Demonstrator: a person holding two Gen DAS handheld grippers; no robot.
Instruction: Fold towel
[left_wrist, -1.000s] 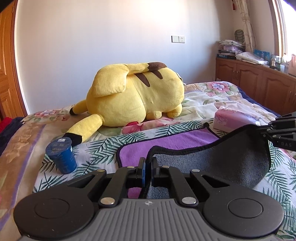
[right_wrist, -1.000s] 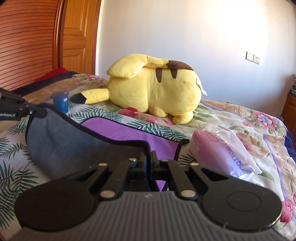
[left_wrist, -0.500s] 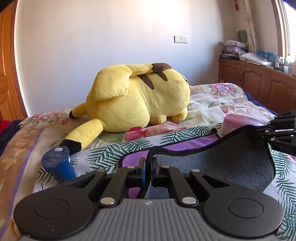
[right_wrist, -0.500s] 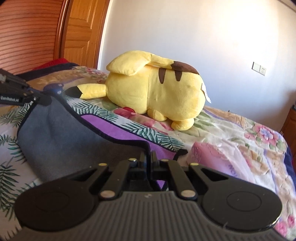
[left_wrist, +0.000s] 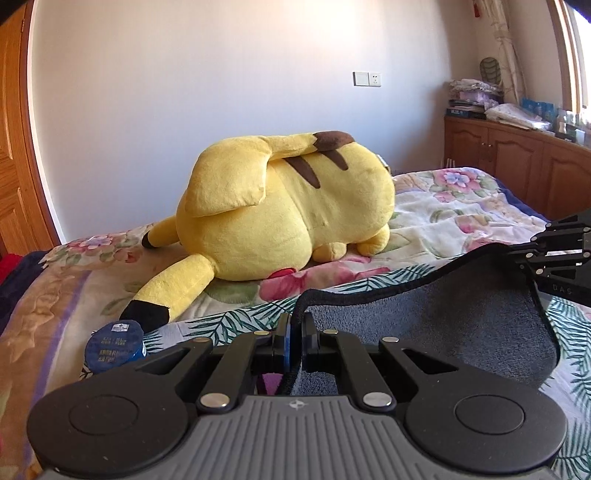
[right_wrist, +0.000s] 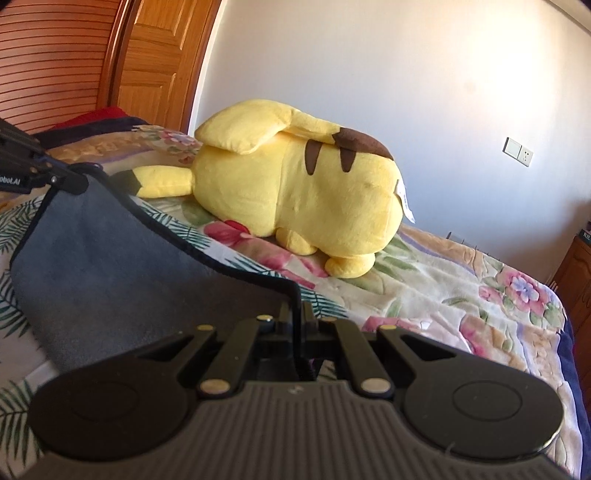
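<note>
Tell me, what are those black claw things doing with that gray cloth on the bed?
A person is folding a towel. The left hand-held gripper and the right hand-held gripper each pinch a corner, holding the gray side up off the flowery bed. The fold is not finished yet. A big yellow plush toy lies behind it, and a small blue cup sits nearby.
</note>
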